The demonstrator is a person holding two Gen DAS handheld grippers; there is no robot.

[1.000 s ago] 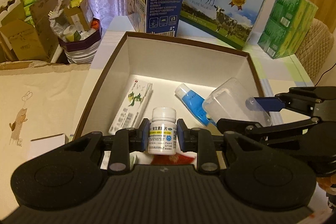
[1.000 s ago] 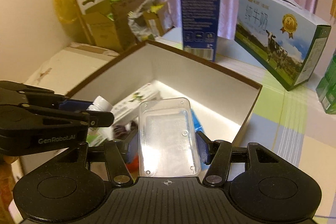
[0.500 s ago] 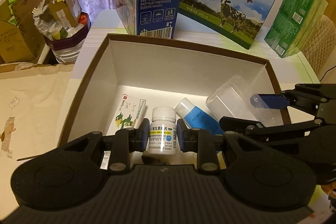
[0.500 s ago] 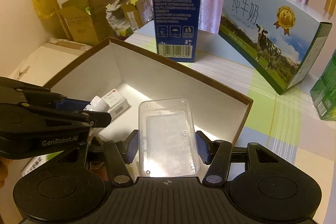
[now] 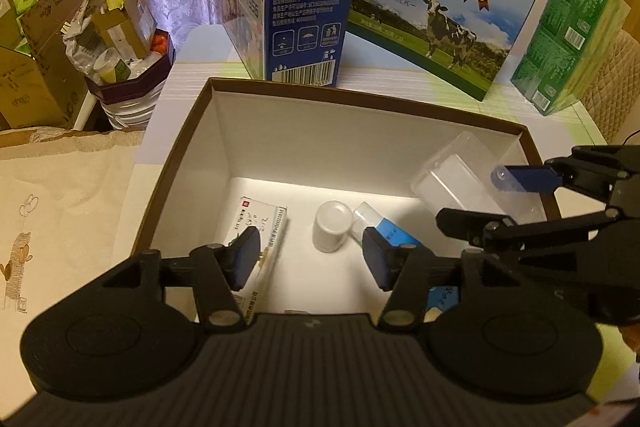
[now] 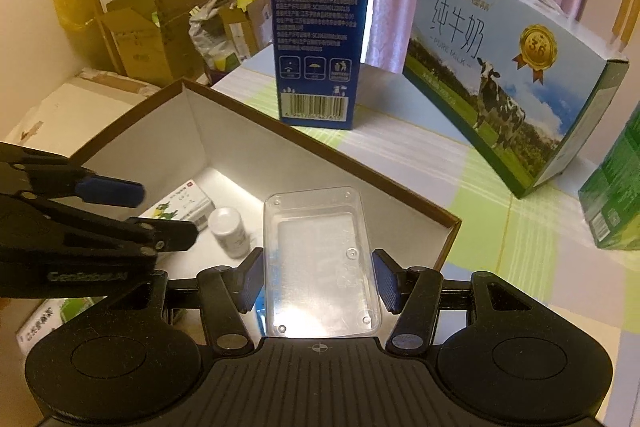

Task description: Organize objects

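We can't tell if the right gripper (image 6: 318, 279) actually pinches the clear case (image 6: 320, 259); pads sit just beside it. Striped table (image 6: 500, 195), pink curtain behind. Brown box (image 5: 180, 163) holds white bottle (image 5: 331, 225), upright, between medicine carton (image 5: 260, 227) and blue tube (image 5: 386, 231). Left gripper (image 5: 312, 259) spread wide, empty, above the box.

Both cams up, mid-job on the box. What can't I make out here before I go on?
- Blue tube, left wrist view: lower end hidden behind the left gripper.
- Medicine carton, same view: near end covered by a finger pad; print too small to read.
- Clear plastic case, right wrist view: whether the right gripper pads still touch it is unclear.
- White bottle: label blurred.
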